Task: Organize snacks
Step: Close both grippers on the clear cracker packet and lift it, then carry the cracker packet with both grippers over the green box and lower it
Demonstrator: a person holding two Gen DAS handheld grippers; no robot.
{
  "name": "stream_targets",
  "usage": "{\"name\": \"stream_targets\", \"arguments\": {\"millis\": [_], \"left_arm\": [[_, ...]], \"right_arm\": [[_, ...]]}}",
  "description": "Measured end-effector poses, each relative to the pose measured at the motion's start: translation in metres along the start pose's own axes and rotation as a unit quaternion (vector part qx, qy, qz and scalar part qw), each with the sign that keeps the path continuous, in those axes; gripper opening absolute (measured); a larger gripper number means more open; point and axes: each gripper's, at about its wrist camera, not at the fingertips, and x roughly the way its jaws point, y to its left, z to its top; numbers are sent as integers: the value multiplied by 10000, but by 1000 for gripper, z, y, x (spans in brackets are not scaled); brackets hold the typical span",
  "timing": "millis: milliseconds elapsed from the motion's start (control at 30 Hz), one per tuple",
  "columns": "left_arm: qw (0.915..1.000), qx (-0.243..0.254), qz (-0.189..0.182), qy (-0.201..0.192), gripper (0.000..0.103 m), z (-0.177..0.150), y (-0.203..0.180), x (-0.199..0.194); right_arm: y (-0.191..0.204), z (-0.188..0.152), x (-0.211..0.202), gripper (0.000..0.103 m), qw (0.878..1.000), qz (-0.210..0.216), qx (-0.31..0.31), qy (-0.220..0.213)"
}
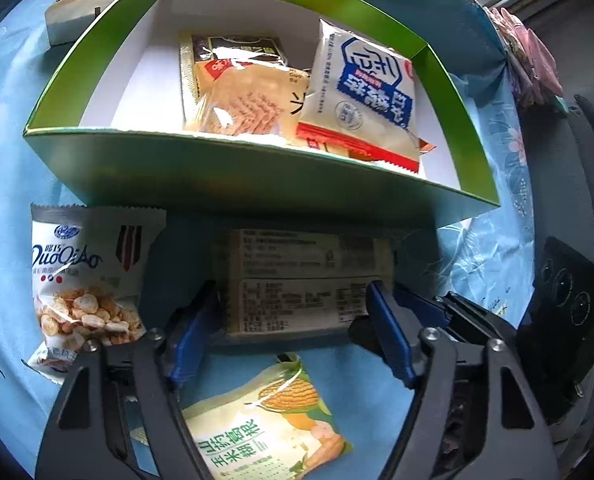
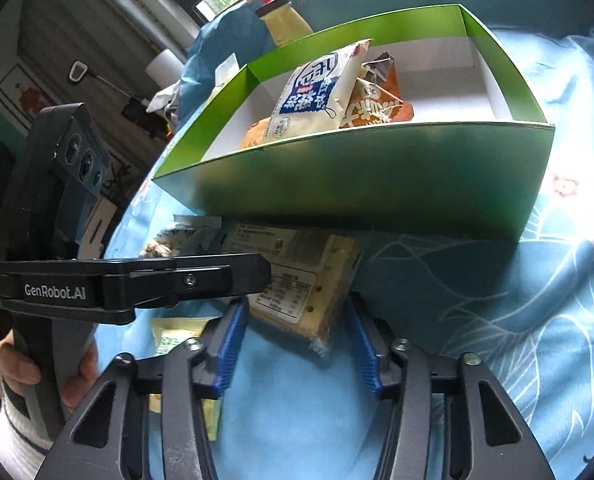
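The left claw (image 1: 293, 304) is clenched on the cracker pack (image 1: 297, 264), a blue pad pressed against each of its ends. The right claw (image 2: 297, 308) is set around the pack's near corner; whether its pads press on it cannot be told. The pack is laid label up on the blue cloth (image 1: 1, 140), just near of the green box (image 1: 257, 176). A puff bag (image 1: 85, 280) is seen to its left and a corn pack (image 1: 265, 432) nearer, under the left claw. Inside the box, a white-blue bag (image 1: 365, 96) is leaned over a biscuit pack (image 1: 241, 96). The left claw's handle is held by a hand (image 2: 77, 376).
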Motion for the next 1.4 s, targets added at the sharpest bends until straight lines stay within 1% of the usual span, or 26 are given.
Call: {"name": "stream_targets", "arguments": {"millis": [67, 100, 167, 233, 500, 800, 1133, 1400], "left_arm": [[9998, 56, 167, -45, 66, -2, -1, 1], [9996, 98, 275, -50, 63, -3, -3, 2], [9992, 158, 352, -121, 64, -5, -6, 2], [9992, 125, 344, -154, 64, -6, -6, 1], [9984, 292, 360, -334, 62, -19, -14, -11], [9960, 481, 220, -719, 62, -31, -37, -37], [9903, 787, 238, -1124, 62, -29, -61, -63], [9873, 909, 246, -1278, 62, -17, -70, -75]], "right_arm": [[-1, -1, 0, 40, 10000, -51, -58, -2], [0, 1, 0, 39, 10000, -44, -71, -7], [0, 1, 0, 38, 9999, -77, -115, -25], [1, 0, -1, 38, 9998, -111, -134, -56], [11, -6, -12, 38, 9992, -227, -281, -184], [24, -12, -45, 38, 9975, -294, -400, -499], [35, -4, -79, 38, 9939, -333, -557, -896], [39, 6, -91, 38, 9917, -340, -617, -1072]]}}
